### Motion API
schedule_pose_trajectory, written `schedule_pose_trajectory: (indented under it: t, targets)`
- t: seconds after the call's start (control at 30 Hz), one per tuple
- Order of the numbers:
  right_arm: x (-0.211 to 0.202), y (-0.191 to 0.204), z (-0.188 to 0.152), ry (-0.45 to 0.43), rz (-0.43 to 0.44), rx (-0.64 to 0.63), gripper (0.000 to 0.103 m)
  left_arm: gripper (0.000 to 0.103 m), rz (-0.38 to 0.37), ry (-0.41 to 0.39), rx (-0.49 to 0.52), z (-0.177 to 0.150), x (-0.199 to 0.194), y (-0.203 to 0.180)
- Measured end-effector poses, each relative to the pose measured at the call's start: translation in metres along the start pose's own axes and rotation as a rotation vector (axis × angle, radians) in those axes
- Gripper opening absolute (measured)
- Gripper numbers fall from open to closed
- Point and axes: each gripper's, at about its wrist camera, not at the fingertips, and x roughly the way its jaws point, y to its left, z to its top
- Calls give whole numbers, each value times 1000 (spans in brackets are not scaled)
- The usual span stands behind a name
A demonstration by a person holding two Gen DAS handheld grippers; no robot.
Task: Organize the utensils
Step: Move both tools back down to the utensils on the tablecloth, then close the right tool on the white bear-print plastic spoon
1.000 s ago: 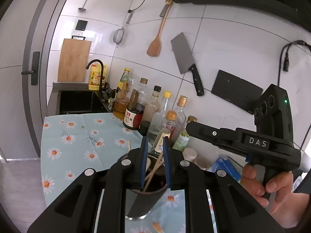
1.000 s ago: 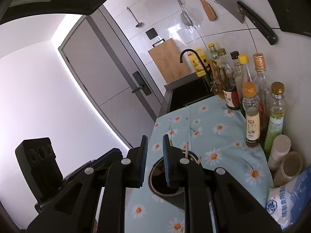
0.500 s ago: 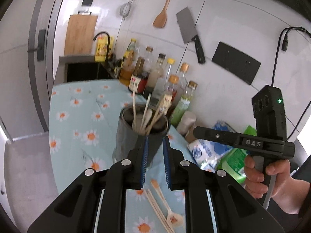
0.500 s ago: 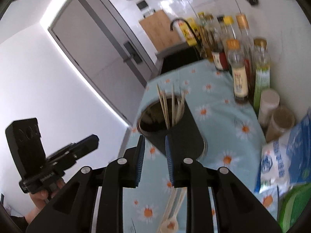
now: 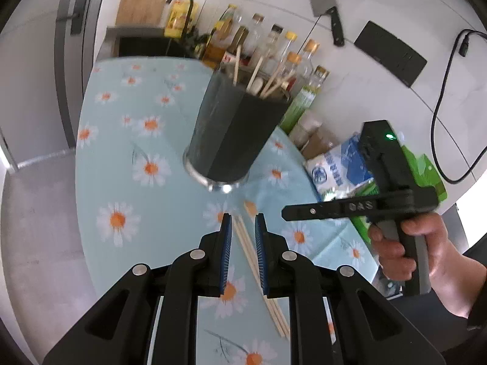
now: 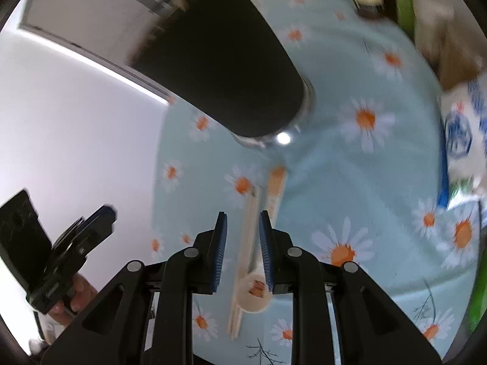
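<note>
Now both grippers have dropped from holder height to the loose utensils, so a pickup looks next. Left gripper (image 5: 242,231), jaws narrowly apart, empty, straddles pale wooden chopsticks (image 5: 258,270) flat on the daisy-print surface (image 5: 121,182). Right gripper (image 6: 242,228), likewise slightly parted and empty, frames the small spoon (image 6: 254,292) just short of the smooth dark holder (image 5: 234,133).

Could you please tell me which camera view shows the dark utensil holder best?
The left wrist view: the utensil holder appears sharp and whole, base to rim, with chopsticks standing inside. The right wrist view shows only its blurred dark side and shiny base; its opening is not visible.
</note>
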Motion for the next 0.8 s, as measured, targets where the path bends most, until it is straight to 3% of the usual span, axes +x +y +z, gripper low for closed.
schedule_pose_trajectory:
  t: [0.13, 0.27, 0.63, 0.8]
  targets:
    - [26, -13, -8, 106, -13, 42, 23, 15, -7, 35, -32, -17, 5, 8]
    - [43, -14, -7, 156, -14, 38, 23, 15, -18, 65, -55, -30, 8, 16]
    - [66, -12, 2, 184, 11, 6, 22, 15, -42, 108, -78, -41, 15, 23]
    - [66, -11, -4, 171, 14, -30, 12, 15, -44, 128, -68, -40, 22, 19]
